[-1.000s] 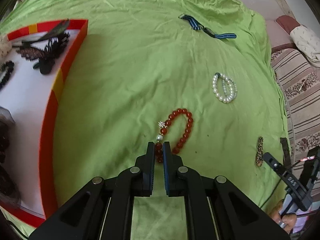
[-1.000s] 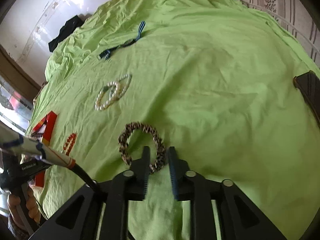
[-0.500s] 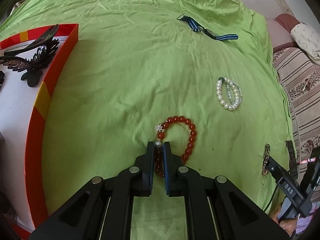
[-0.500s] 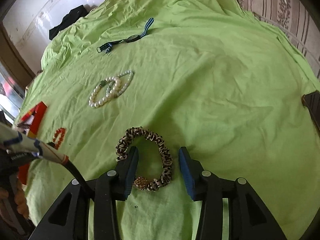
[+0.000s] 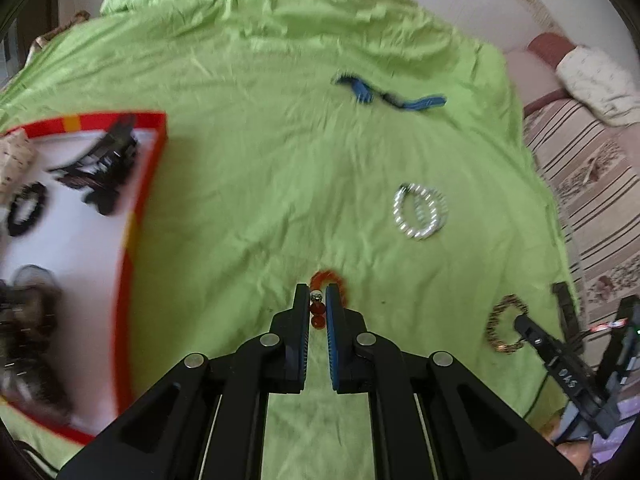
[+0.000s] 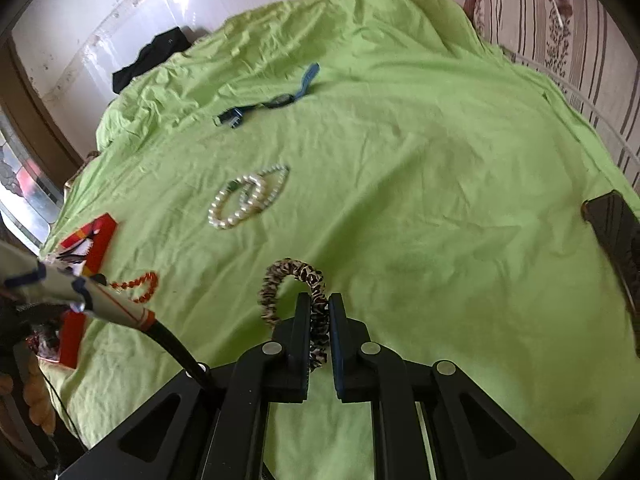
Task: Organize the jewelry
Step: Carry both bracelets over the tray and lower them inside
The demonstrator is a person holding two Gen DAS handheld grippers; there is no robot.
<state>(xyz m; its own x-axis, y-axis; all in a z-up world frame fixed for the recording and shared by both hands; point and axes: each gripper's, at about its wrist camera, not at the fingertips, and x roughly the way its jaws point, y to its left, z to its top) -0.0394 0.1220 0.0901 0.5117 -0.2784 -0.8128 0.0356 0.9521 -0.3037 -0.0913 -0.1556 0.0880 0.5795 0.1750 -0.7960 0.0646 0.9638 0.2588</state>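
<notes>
My left gripper (image 5: 318,300) is shut on the red bead bracelet (image 5: 334,280), which hangs from its tips above the green sheet; the bracelet also shows in the right wrist view (image 6: 138,286). My right gripper (image 6: 319,308) is shut on the leopard-print scrunchie (image 6: 290,274), also seen in the left wrist view (image 5: 500,320). A pearl bracelet (image 5: 420,216) (image 6: 244,200) and a blue-strapped watch (image 5: 394,98) (image 6: 272,98) lie on the sheet beyond. The red-rimmed white tray (image 5: 140,216) (image 6: 100,236) at the left holds black hair clips (image 5: 100,164) and hair ties.
The green sheet (image 6: 440,160) covers the whole bed. A dark phone (image 6: 616,236) lies at the sheet's right edge. A black garment (image 6: 152,56) lies at the far edge by the wall. Striped bedding (image 5: 592,208) lies to the right.
The left gripper lifted the red bracelet off the sheet and swung toward the tray. The right gripper, open half a second ago, has closed on the scrunchie.
</notes>
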